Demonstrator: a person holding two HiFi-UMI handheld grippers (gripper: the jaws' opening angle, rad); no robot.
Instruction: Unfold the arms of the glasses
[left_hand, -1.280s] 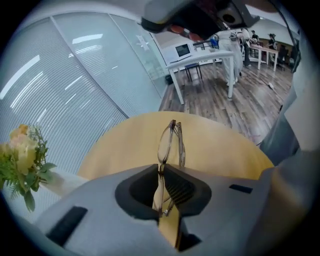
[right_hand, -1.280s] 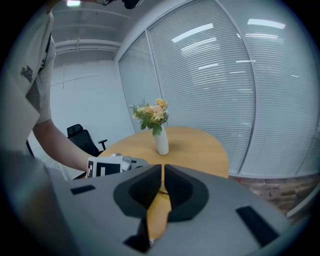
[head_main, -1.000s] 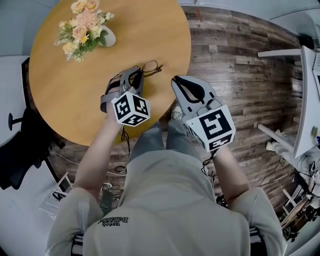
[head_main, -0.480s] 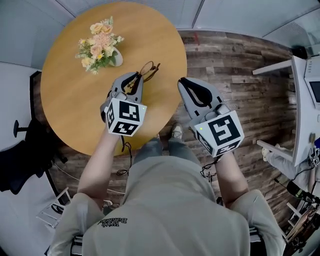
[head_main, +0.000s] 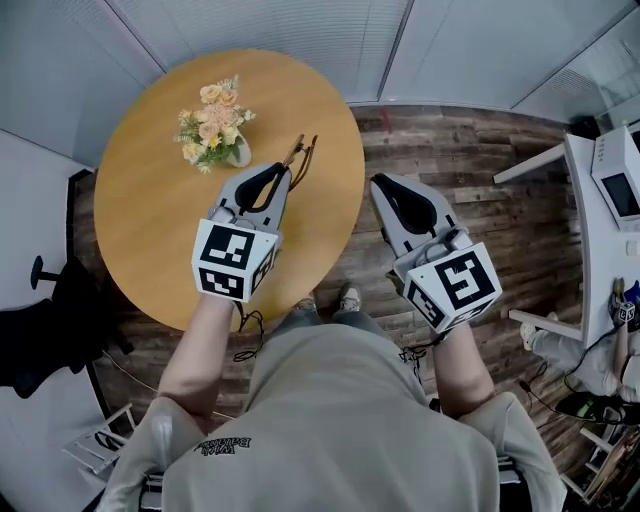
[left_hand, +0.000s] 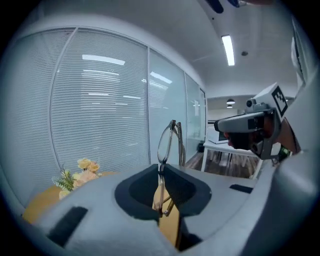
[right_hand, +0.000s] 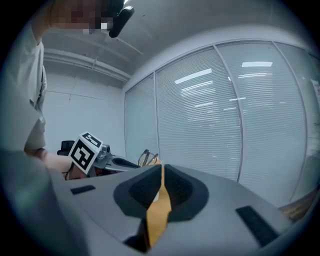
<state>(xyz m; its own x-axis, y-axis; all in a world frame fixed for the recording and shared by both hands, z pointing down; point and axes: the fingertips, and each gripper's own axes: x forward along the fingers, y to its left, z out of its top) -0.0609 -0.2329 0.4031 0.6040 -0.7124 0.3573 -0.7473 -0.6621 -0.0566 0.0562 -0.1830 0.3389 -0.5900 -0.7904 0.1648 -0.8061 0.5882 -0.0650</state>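
Head view, table (head_main: 150, 250): round, smooth honey-coloured wood; I see it from steeply above.
Head view, flowers (head_main: 212, 124): a peach and cream posy in a small pale vase (head_main: 238, 152), standing on the table.
Head view, floor (head_main: 470, 170): rough dark wooden planks.
Head view, left gripper (head_main: 284, 172): matte grey shell with looped black pads and a black-and-white marker cube (head_main: 232, 262) at the back.
Head view, glasses (head_main: 299, 154): thin brown wire frame, jutting from the left gripper's tips above the table.
Head view, right gripper (head_main: 386, 183): same build, held over the floor just beside the table's edge.
Left gripper view, left gripper (left_hand: 161, 169): I read the fingers as pinching the glasses (left_hand: 168, 142) by the lower rim; the frame stands upright and edge-on, its arms lying close against the oval lens.
Left gripper view, flowers (left_hand: 83, 171): low at the left, before ribbed white blinds (left_hand: 100, 115).
Right gripper view, right gripper (right_hand: 161, 168): tips pressed together, nothing between them; a strip of table shows through the slot behind them.
Right gripper view, glasses (right_hand: 148, 158): small, at the left gripper's (right_hand: 122, 162) tips.
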